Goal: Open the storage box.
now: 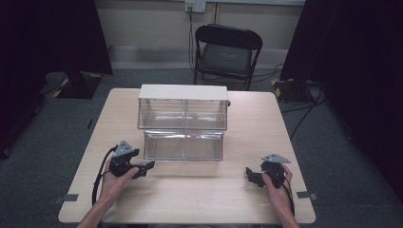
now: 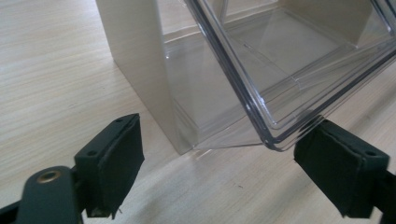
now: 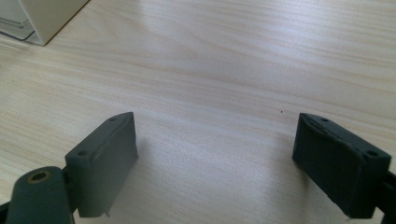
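**A:** Starting at the left of the pale wooden table (image 1: pixel 190 190): the left hand (image 1: pixel 112 183) holds the black two-jaw left gripper (image 1: pixel 145 168) near the front edge, jaws pointing right and a little away, toward the drawer unit.

**B:** And those jaws are spread wide. In the left gripper view the two black pads (image 2: pixel 114 163) stand well apart with bare wood between them, nothing pinched.

**A:** Just beyond them sits the cream-topped storage box with clear plastic drawers (image 1: pixel 183 107), in the middle of the table. Its lower clear plastic drawer (image 1: pixel 183 145) juts out toward the near side.

**B:** In the left gripper view that drawer's near corner (image 2: pixel 275 140) hangs just above the right-hand pad, close to it. I cannot tell whether they touch. The box's cream side wall (image 2: pixel 140 70) stands on the wood farther off.

**A:** Over to the right: the right hand (image 1: pixel 278 187) holds the black right gripper (image 1: pixel 253 175) near the front right, well apart from the drawer, jaws pointing left.

**B:** Spread wide too, with only wood grain between the pads (image 3: pixel 105 161). A corner of the box (image 3: pixel 42 21) sits at the far left of the right gripper view.

**A:** Beyond the table, a black folding chair (image 1: pixel 227 52) faces us from the far side.
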Action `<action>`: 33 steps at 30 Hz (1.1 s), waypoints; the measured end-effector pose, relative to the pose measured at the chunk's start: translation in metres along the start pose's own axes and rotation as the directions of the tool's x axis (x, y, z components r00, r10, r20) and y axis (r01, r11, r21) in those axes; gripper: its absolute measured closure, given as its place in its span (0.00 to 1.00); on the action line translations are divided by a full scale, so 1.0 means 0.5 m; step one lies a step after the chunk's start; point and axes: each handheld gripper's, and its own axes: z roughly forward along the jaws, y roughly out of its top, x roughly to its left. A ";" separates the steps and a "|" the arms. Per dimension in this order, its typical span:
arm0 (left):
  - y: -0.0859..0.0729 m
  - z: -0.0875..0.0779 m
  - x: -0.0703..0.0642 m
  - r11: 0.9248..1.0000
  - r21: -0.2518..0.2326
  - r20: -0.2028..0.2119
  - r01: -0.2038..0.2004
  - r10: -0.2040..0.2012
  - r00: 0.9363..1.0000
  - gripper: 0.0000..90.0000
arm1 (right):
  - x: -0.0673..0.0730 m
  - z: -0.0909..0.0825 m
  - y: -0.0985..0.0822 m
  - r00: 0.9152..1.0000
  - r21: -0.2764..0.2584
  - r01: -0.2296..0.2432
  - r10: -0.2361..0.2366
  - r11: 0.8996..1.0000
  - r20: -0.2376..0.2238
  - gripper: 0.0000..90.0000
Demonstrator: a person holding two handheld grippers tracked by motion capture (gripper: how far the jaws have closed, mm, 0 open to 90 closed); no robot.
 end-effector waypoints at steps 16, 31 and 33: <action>0.004 0.003 -0.008 0.999 -0.041 0.025 -0.024 0.025 0.999 0.17 | 0.000 0.000 0.000 1.000 0.000 0.000 0.000 1.000 0.000 0.14; 0.006 -0.002 -0.012 0.998 -0.052 0.041 -0.025 0.027 0.999 0.17 | 0.000 0.000 0.000 1.000 0.000 0.000 0.000 1.000 0.000 0.14; 0.006 -0.002 -0.014 0.998 -0.053 0.038 -0.028 0.031 0.999 0.17 | 0.000 0.000 0.000 1.000 0.000 0.000 0.000 1.000 0.000 0.14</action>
